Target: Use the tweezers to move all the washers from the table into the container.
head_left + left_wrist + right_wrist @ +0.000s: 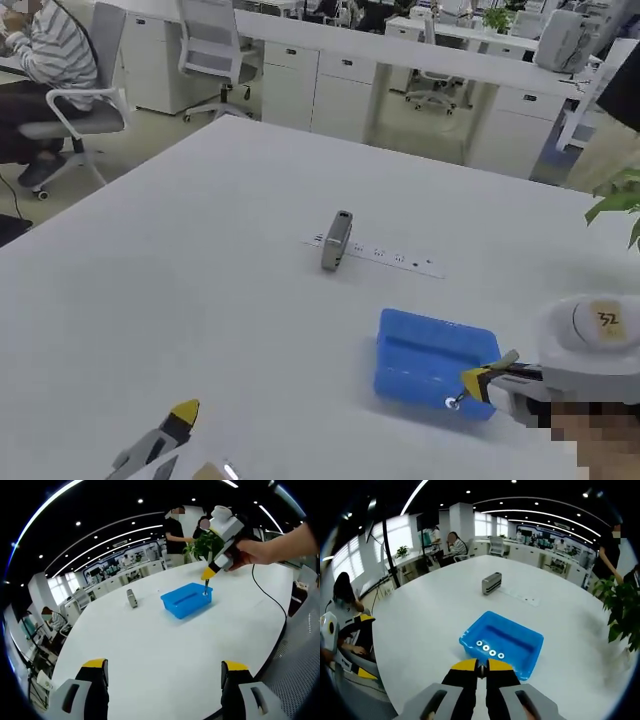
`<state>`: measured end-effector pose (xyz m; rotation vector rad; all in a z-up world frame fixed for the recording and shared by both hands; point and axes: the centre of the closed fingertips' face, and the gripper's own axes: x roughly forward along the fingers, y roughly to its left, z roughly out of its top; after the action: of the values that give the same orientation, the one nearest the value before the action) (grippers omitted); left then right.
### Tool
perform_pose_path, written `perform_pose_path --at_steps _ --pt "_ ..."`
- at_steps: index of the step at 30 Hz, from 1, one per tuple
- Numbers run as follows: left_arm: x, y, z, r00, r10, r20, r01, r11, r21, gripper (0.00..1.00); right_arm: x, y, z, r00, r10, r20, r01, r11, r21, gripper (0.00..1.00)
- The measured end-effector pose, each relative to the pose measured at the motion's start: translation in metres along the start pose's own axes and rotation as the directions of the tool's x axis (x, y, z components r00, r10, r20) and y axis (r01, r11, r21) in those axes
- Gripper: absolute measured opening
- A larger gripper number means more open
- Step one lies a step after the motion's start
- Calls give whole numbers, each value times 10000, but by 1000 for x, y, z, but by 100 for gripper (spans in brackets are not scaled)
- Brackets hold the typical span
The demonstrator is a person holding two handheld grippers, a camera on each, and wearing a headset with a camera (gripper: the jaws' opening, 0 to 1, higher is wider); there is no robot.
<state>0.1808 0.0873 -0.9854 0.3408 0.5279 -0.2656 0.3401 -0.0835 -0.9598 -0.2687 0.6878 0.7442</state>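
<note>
The blue container (432,365) lies on the white table (200,280) at the near right. Several silver washers (490,648) rest in a row inside the container (520,645). My right gripper (482,381) hovers at the container's near right corner, shut on thin tweezers (458,399) whose tip points down at the rim. The tweezers (480,669) run between its closed yellow-tipped jaws. From the left gripper view, the right gripper (210,573) is above the container (186,600). My left gripper (165,667) is open and holds nothing, low over the table's near left (170,430).
A small grey device (337,240) stands mid-table beside a flush socket strip (395,258). A potted plant (620,200) is at the far right edge. A black cable (272,600) trails over the table. Chairs, desks and people lie beyond the table.
</note>
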Motion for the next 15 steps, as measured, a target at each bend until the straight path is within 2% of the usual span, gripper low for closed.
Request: perform_pose_path --at_steps 8,15 --pt "0 0 0 10000 27 0 -27 10000 13 95 -1 -8 5 9999 -126 100 126 9999 -45 1" --pt "1 1 -2 10000 51 -76 -51 10000 6 95 5 -19 10 9997 -250 71 250 9997 -40 1"
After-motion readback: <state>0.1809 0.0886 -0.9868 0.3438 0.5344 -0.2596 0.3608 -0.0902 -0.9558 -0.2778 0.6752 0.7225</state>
